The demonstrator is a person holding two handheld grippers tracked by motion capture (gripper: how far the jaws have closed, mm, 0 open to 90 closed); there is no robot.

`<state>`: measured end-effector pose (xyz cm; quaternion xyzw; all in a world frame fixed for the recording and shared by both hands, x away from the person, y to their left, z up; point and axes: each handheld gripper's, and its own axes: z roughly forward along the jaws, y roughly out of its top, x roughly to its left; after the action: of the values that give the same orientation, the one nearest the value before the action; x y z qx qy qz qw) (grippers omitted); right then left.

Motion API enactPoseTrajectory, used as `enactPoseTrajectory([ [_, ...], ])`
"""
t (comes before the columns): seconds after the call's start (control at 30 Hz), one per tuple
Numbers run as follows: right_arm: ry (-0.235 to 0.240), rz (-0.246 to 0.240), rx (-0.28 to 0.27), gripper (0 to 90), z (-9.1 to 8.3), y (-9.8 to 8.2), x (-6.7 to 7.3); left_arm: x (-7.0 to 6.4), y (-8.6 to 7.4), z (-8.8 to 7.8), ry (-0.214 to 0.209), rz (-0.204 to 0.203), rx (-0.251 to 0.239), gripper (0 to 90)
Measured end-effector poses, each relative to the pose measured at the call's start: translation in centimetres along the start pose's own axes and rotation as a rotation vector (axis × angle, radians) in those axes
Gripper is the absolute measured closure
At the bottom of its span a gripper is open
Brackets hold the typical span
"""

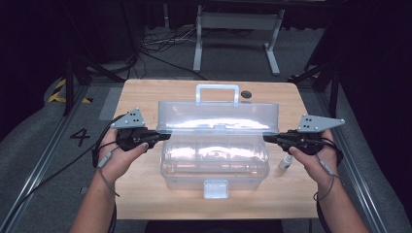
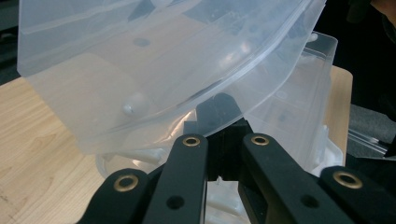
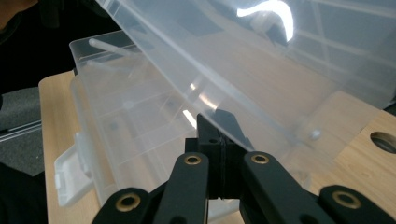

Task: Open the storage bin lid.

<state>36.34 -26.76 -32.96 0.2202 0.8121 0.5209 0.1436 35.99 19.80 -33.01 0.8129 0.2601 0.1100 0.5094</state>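
A clear plastic storage box (image 1: 214, 167) stands at the middle of the wooden table (image 1: 141, 92). Its lid (image 1: 218, 116) is swung up at the back, with the handle (image 1: 217, 92) on top. My left gripper (image 1: 165, 136) is shut on the lid's left end rim, and my right gripper (image 1: 268, 138) is shut on its right end rim. In the left gripper view the jaws (image 2: 218, 112) close under the lid's edge (image 2: 140, 60), with the box body (image 2: 299, 107) beyond. In the right gripper view the gripper (image 3: 218, 128) pinches the lid (image 3: 280, 70) above the box body (image 3: 121, 112).
A small white bottle (image 1: 286, 161) stands on the table just right of the box, under my right hand. The box's front latch (image 1: 215, 188) hangs loose. A round hole (image 1: 246, 94) sits near the table's far edge. Cables and a metal stand (image 1: 238, 34) lie on the floor beyond.
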Motion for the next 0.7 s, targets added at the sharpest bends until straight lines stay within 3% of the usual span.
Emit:
enactPoseTrajectory([
  [0.33,-0.035,0.017,-0.046,90.0,0.2,0.7,-0.5,0.5,1.1,0.1,0.032,-0.008,-0.013,90.0],
  [0.7,-0.061,0.014,-0.04,90.0,0.5,2.2,-1.5,1.4,2.5,0.2,0.067,-0.001,-0.006,90.0],
])
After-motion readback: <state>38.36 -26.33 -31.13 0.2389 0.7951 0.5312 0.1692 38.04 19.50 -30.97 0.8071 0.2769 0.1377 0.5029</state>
